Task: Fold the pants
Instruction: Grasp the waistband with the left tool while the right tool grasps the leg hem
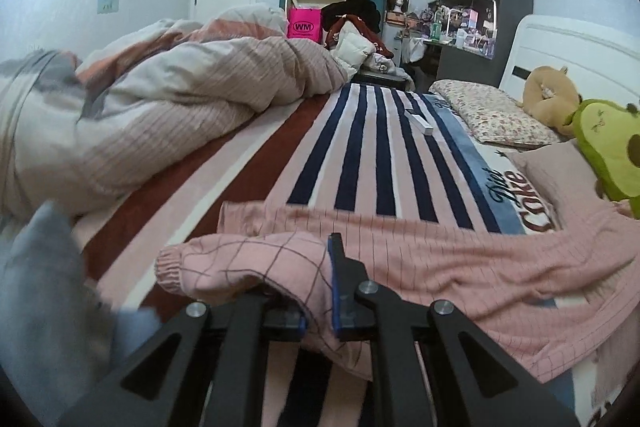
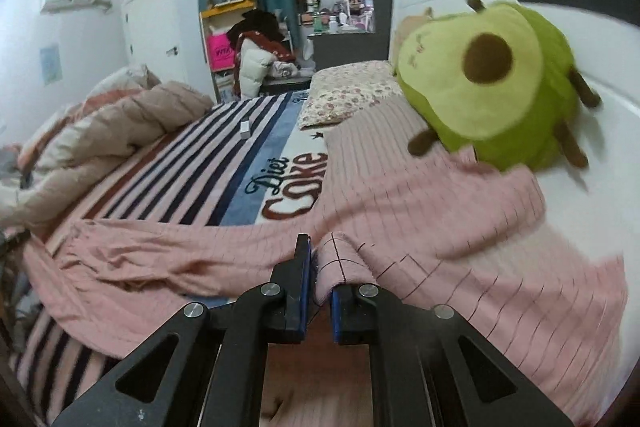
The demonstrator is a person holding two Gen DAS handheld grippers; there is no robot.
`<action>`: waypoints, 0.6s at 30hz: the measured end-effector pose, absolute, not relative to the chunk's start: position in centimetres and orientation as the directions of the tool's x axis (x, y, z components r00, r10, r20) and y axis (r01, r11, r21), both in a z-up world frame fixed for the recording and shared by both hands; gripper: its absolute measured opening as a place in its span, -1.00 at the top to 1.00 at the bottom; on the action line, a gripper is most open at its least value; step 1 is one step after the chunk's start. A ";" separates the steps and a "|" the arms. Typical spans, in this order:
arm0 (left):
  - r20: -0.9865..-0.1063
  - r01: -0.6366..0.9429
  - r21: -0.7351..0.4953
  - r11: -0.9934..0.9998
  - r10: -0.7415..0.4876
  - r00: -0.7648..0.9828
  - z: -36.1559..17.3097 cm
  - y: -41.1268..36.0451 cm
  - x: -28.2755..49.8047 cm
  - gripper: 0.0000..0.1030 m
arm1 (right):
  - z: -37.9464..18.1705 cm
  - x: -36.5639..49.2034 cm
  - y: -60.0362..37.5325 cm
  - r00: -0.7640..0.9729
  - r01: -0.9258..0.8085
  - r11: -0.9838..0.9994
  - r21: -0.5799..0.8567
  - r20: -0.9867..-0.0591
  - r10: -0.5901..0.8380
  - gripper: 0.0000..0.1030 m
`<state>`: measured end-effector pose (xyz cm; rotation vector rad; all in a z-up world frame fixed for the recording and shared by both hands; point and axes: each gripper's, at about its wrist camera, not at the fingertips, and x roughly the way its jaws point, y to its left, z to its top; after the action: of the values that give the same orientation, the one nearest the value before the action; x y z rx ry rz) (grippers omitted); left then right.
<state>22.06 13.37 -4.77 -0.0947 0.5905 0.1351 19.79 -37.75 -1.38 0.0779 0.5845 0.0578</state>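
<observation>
Pink checked pants (image 1: 460, 267) lie stretched across the striped blanket on the bed. My left gripper (image 1: 320, 287) is shut on the cuffed leg end (image 1: 248, 263), which bunches over its left finger. My right gripper (image 2: 318, 267) is shut on a fold of the pants' other end (image 2: 340, 259), near the pillows. The pants (image 2: 168, 259) run leftwards from it in the right wrist view.
A rumpled duvet (image 1: 160, 107) fills the bed's left side. A green avocado plush (image 2: 492, 83), a tan plush (image 1: 548, 99) and a floral pillow (image 1: 492, 111) lie by the white headboard (image 1: 572, 47). A small white box (image 1: 420, 121) rests on the blanket (image 1: 360, 155).
</observation>
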 end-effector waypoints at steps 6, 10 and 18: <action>-0.578 -0.169 0.002 0.986 0.140 0.804 -5.3 12.5 28.5 0.88 | -1.8 25.2 -37.5 0.833 -0.033 0.999 0.020 -0.553 0.039 0.95; -0.597 -0.192 0.025 0.981 0.168 0.784 -6.4 12.4 31.7 0.88 | -2.4 27.8 -37.1 0.834 -0.024 0.999 -0.023 -0.552 0.007 0.95; -0.632 -0.243 0.016 0.970 0.198 0.750 -9.6 13.4 35.9 0.82 | -5.2 31.5 -36.5 0.800 0.009 0.996 -0.086 -0.597 -0.059 0.94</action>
<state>35.93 13.36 -9.60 -0.0687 0.6823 0.2408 31.51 -36.54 -5.19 -0.0800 0.6431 -0.0366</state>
